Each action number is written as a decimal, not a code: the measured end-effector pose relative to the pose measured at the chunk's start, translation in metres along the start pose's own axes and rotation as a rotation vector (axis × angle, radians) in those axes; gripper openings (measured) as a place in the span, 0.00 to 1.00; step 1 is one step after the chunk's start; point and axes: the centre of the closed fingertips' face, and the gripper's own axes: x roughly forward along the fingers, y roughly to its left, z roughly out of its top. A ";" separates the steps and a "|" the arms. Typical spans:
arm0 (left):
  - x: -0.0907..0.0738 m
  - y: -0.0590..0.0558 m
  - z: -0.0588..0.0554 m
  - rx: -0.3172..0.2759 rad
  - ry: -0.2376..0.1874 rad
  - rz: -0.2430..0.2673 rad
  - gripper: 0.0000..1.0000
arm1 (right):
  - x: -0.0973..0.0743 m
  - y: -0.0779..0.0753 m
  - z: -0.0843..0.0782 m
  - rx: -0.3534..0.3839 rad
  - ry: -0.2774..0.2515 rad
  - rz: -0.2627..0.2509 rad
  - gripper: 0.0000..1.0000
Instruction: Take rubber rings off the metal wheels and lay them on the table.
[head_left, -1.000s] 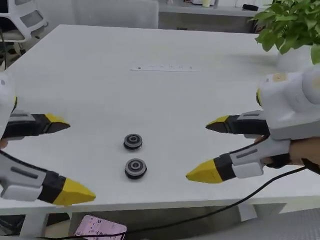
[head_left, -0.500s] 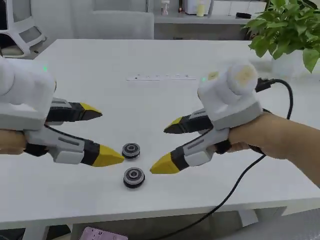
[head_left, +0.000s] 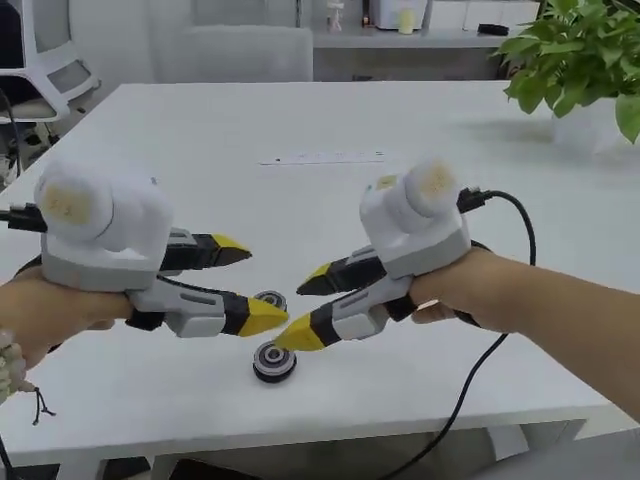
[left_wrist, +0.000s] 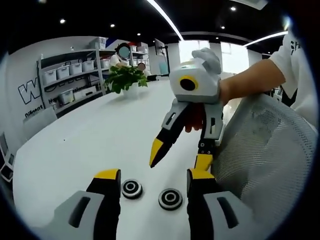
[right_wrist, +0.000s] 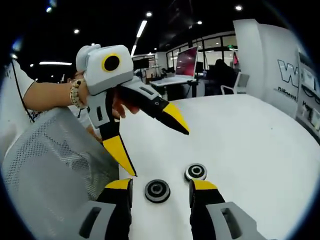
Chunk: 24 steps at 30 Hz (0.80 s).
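Identical build on the left hand-held gripper (head_left: 266, 287) and the right hand-held gripper (head_left: 290, 316): white bodies, grey jaw arms stepping to black sections, and pointed yellow tips. A black cable (head_left: 466, 385) leaves the rear of the right unit. The left wrist carries a pale beaded bracelet (right_wrist: 75, 93). The person wears a white short sleeve (left_wrist: 300, 60).
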 end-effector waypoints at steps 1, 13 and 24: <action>0.000 -0.002 -0.002 0.003 -0.004 0.000 0.47 | 0.001 0.000 -0.004 0.010 -0.003 0.002 0.42; 0.018 -0.031 -0.034 0.040 0.076 -0.091 0.33 | 0.018 0.011 -0.046 -0.045 0.101 0.023 0.30; 0.025 -0.025 -0.048 0.024 0.117 -0.095 0.26 | 0.024 0.008 -0.050 -0.034 0.113 0.016 0.28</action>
